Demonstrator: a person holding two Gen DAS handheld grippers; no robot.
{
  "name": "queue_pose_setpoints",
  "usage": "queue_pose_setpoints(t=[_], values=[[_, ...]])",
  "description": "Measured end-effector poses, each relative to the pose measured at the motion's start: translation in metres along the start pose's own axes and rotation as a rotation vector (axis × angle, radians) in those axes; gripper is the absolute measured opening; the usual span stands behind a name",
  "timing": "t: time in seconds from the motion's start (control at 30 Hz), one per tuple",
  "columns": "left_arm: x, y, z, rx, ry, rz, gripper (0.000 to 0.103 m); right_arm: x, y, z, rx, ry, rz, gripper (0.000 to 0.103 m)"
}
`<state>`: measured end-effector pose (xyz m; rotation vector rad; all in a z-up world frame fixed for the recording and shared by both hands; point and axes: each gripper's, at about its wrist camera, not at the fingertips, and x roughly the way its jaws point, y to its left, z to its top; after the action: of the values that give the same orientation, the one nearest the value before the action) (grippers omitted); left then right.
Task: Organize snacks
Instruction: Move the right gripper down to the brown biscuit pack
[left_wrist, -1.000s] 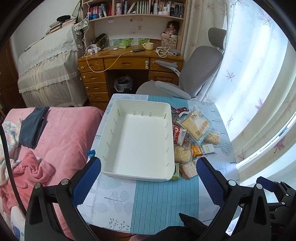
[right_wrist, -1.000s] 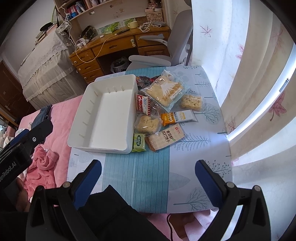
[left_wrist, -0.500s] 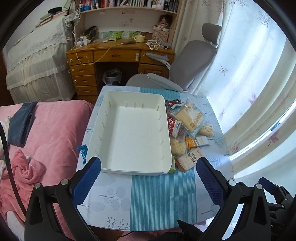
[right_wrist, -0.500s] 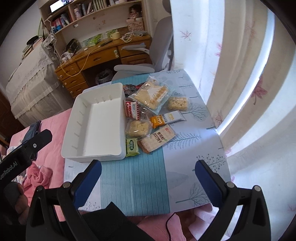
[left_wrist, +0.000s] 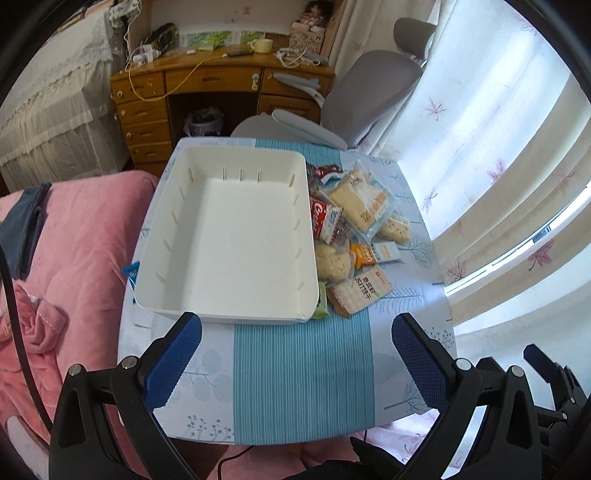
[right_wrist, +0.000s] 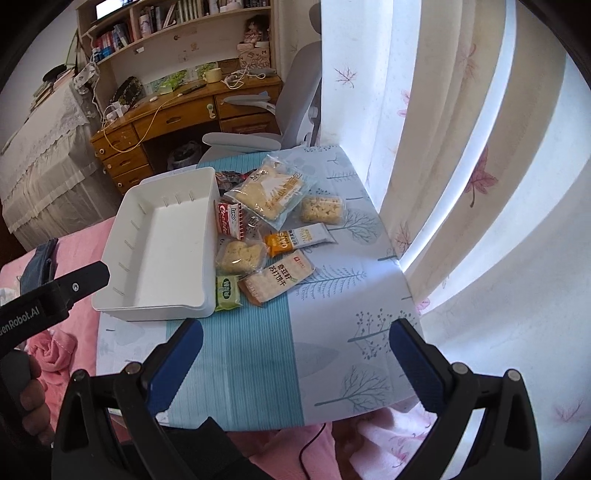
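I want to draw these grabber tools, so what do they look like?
Each one is black plastic with two angled arms ending in blue textured pads. Silver screws dot the arms. The left gripper and right gripper match. From the right camera, the left tool's black body shows white lettering, "enRobot.AI". A thin black cable runs alongside.

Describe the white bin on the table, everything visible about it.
The white bin is a shallow rectangular tray, apparently matte plastic, with rounded corners and small slot ribs along its inner walls. It is empty and sits flat and upright on the left part of the tablecloth. Snack packets crowd its right wall: the green packet and the red-and-white packet lie against it. A blue wrapper pokes out at its left edge. Neither claw touches it.
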<state>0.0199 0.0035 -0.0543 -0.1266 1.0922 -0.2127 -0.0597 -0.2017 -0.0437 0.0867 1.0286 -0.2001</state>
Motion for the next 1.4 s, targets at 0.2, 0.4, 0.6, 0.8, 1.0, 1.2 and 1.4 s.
queue_pose_setpoints(t=[0.2,0.4,0.6,0.8,1.0,1.2,1.4], values=[[0.022,-0.002,-0.002,-0.09,0.069,0.064,0.102,0.017,-0.005,0.016,-0.111,-0.021,0.036,0.101],[0.039,0.005,-0.009,-0.234,0.11,0.121,0.102,0.041,-0.011,0.034,-0.279,-0.032,0.116,0.101],[0.047,0.019,-0.016,-0.401,0.12,0.212,0.102,0.072,-0.012,0.042,-0.442,-0.02,0.194,0.101],[0.045,0.025,-0.03,-0.536,0.11,0.292,0.102,0.107,-0.011,0.044,-0.609,-0.005,0.289,0.101],[0.054,0.013,-0.041,-0.581,0.137,0.301,0.102,0.138,-0.001,0.035,-0.828,-0.021,0.352,0.101],[0.081,-0.004,-0.043,-0.56,0.157,0.248,0.102,0.172,0.004,0.024,-0.996,-0.032,0.424,0.101],[0.125,-0.012,-0.047,-0.528,0.155,0.202,0.099,0.203,0.01,0.011,-1.136,-0.025,0.475,0.101]])
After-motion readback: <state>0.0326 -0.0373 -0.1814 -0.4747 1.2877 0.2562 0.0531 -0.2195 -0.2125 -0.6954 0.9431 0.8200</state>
